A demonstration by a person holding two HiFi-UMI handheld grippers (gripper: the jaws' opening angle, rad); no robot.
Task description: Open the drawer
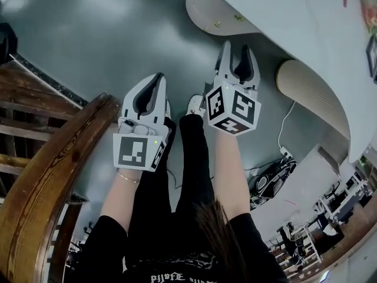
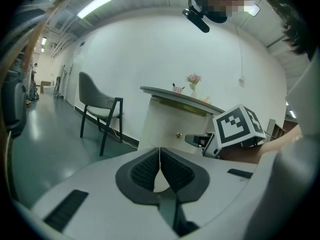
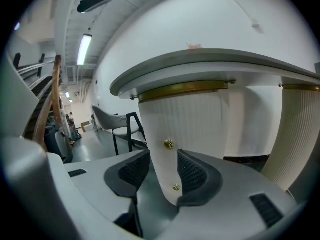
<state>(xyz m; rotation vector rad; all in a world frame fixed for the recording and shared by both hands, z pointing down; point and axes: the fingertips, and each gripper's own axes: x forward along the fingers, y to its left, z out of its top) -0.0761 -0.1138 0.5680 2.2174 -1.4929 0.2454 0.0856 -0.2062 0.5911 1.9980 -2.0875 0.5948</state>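
A white desk stands ahead on a rounded, ribbed drawer pedestal (image 3: 190, 119) that carries two small brass knobs, an upper knob (image 3: 169, 144) and a lower knob (image 3: 175, 187). My right gripper (image 3: 164, 156) is open and points at the pedestal. The lower knob shows in the gap between its dark pads, which press on nothing. In the head view the right gripper (image 1: 238, 49) is just short of the pedestal (image 1: 206, 7). My left gripper (image 2: 160, 150) is shut and empty. It hangs lower and to the left (image 1: 158, 78), away from the desk.
A grey chair (image 2: 100, 109) stands left of the desk. A wooden stair rail (image 1: 53, 175) runs along my left side. A second ribbed pedestal (image 1: 309, 93) is to the right, with a cable and a power strip (image 1: 285, 155) on the grey floor. A vase of flowers (image 2: 193, 81) sits on the desktop.
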